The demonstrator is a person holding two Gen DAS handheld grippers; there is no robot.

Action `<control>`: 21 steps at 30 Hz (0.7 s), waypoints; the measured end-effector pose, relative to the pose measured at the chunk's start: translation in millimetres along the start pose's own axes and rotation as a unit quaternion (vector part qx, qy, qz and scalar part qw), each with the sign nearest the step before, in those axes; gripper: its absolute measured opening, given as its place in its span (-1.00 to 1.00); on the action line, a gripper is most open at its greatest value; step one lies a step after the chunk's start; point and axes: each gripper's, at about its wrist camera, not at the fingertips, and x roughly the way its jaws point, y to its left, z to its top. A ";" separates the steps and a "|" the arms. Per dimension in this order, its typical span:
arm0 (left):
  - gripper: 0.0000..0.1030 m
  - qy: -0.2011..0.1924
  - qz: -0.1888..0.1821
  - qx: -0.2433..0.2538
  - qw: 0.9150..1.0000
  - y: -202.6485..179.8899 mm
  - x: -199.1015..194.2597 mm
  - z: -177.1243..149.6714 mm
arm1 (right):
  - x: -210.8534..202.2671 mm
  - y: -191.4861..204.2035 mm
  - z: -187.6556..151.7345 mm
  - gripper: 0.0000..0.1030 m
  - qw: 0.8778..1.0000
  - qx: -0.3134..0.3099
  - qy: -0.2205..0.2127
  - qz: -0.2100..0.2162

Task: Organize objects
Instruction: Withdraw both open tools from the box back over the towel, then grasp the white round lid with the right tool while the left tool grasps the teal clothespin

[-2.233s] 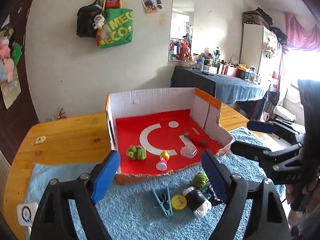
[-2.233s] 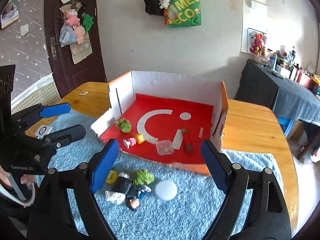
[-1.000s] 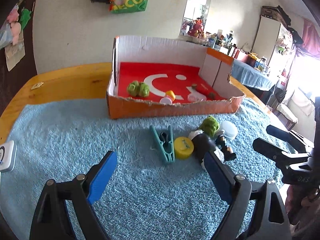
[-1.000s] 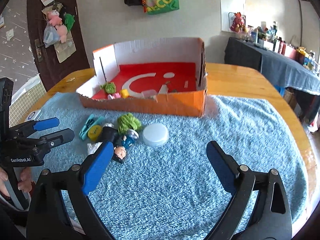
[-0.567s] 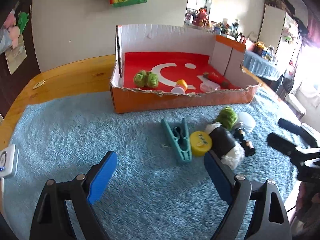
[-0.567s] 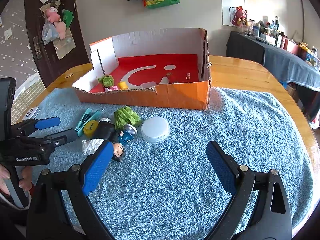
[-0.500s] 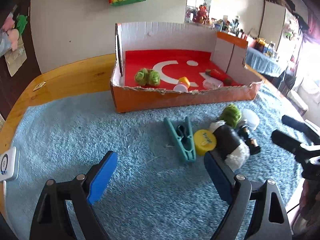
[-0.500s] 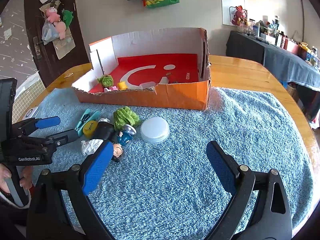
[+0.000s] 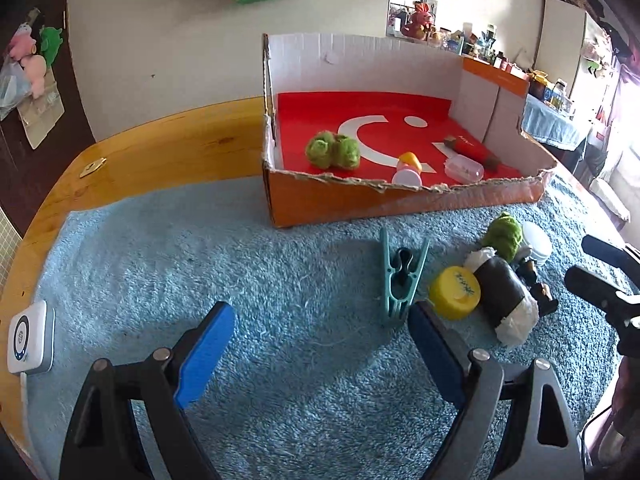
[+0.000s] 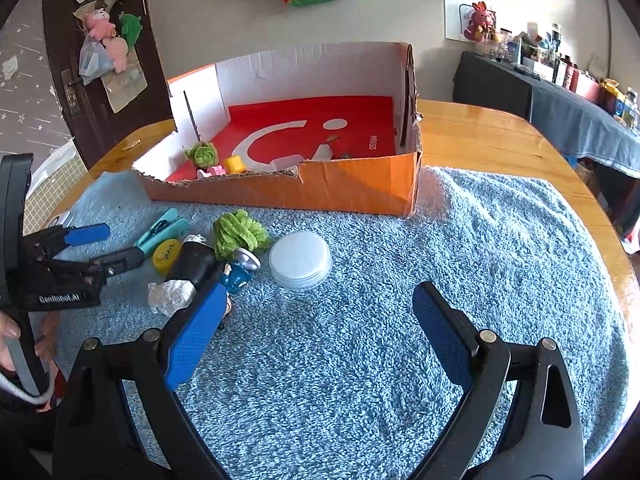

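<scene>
On the blue towel (image 9: 200, 264) lie a teal clothespin (image 9: 400, 280), a yellow cap (image 9: 456, 292), a black-and-white roll (image 9: 504, 292), a green plush (image 9: 504, 236), a small figurine (image 10: 238, 272) and a white round lid (image 10: 300, 258). My left gripper (image 9: 316, 320) is open just short of the clothespin, its right pad close to the yellow cap. My right gripper (image 10: 318, 300) is open and empty over bare towel in front of the lid. Behind stands the cardboard box (image 9: 360, 204), holding another green plush (image 9: 332, 150), a yellow-pink toy (image 9: 408, 168) and a clear capsule (image 9: 464, 170).
The towel covers a round wooden table (image 9: 160, 152). A white device (image 9: 30, 336) lies at the towel's left edge. A person's hand (image 10: 12, 336) holds the left gripper's handle. The box's front wall is low and torn; its other walls are tall.
My left gripper has come forward and down towards the clothespin and yellow cap, which now sit nearer its right finger. The right gripper has hardly moved.
</scene>
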 end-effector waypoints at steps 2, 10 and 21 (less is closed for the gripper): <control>0.75 0.000 -0.002 0.006 1.000 -1.4 0.3 1.3 | 3.2 0.2 1.0 0.85 1.000 -0.004 0.006 -0.002; 0.75 0.010 -0.015 0.027 0.999 -8.8 6.7 8.0 | 18.9 -0.7 8.2 0.85 0.999 -0.022 0.039 -0.025; 0.47 0.018 -0.039 0.039 0.998 -14.5 14.8 17.5 | 33.7 -2.1 19.7 0.84 0.998 -0.028 0.057 -0.026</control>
